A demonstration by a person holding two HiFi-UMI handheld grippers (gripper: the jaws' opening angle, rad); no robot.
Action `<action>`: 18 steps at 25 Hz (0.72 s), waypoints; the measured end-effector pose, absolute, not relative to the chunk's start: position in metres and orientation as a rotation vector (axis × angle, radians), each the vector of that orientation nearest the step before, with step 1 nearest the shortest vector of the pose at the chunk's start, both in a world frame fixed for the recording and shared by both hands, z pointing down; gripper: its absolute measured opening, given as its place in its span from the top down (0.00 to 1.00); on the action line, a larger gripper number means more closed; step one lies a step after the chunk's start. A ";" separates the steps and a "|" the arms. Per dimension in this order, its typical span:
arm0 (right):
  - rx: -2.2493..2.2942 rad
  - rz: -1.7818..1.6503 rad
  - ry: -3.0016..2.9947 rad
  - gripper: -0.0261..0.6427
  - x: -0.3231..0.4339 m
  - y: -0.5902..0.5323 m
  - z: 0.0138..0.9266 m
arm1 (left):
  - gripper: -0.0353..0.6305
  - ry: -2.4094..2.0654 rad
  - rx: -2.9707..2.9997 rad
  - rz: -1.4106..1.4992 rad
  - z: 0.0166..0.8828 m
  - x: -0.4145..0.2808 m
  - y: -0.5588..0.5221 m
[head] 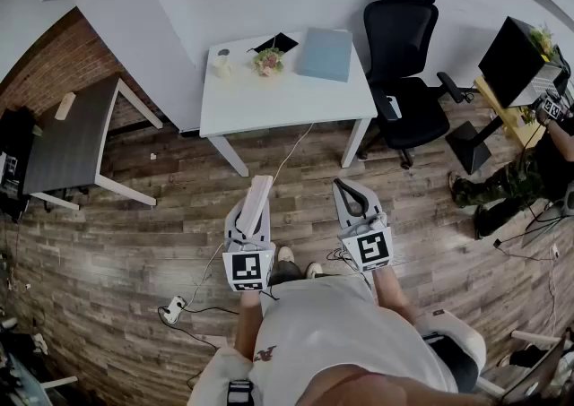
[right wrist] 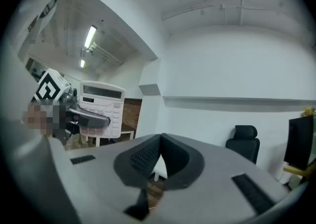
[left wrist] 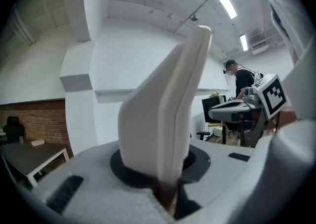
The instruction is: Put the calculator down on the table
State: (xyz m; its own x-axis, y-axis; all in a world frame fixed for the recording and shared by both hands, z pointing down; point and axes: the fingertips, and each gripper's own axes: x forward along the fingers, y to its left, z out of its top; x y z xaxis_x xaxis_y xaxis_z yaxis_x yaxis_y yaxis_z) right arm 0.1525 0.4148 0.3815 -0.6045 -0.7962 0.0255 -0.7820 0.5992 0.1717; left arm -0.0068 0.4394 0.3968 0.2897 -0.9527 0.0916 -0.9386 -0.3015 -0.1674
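Observation:
My left gripper (head: pixel 254 209) is shut on a white calculator (head: pixel 258 200), which it holds level above the wood floor, well short of the white table (head: pixel 269 101). In the left gripper view the calculator (left wrist: pixel 168 119) stands edge-on between the jaws and fills the middle. From the right gripper view I see its key face (right wrist: pixel 102 110) with the left gripper's finger (right wrist: pixel 81 115) across it. My right gripper (head: pixel 352 193) is beside it, shut and empty, its dark pads (right wrist: pixel 148 158) pressed together.
On the white table are a small plant (head: pixel 267 60), a cup (head: pixel 221 61) and a blue-grey pad (head: pixel 326 53). A black office chair (head: pixel 405 64) stands to its right, a dark table (head: pixel 72 140) at the left. A seated person (head: pixel 511 182) is far right. A cable and plug (head: pixel 174 308) lie on the floor.

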 end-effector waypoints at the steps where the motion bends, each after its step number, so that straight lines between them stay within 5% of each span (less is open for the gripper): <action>1: 1.348 -0.218 -2.725 0.95 0.152 0.415 0.380 | 0.84 1.805 -2.457 -0.266 0.396 -0.006 0.439; 4: 1.363 -0.204 -2.747 0.94 0.153 0.414 0.378 | 0.84 1.803 -2.455 -0.266 0.396 -0.005 0.438; 10: 1.406 -0.214 -2.721 0.63 0.157 0.404 0.384 | 0.84 1.810 -2.453 -0.266 0.398 -0.006 0.435; 18: 1.413 -0.210 -2.697 0.55 0.151 0.386 0.389 | 0.84 1.832 -2.449 -0.264 0.402 -0.018 0.417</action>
State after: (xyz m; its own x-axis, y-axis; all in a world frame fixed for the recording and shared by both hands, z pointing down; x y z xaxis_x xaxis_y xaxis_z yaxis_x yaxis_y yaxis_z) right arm 0.1510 0.3860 0.3888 -0.5680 -0.8229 0.0156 -0.8106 0.5626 0.1627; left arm -0.0183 0.4171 0.4017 0.2741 -0.9571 0.0942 -0.9447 -0.2863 -0.1597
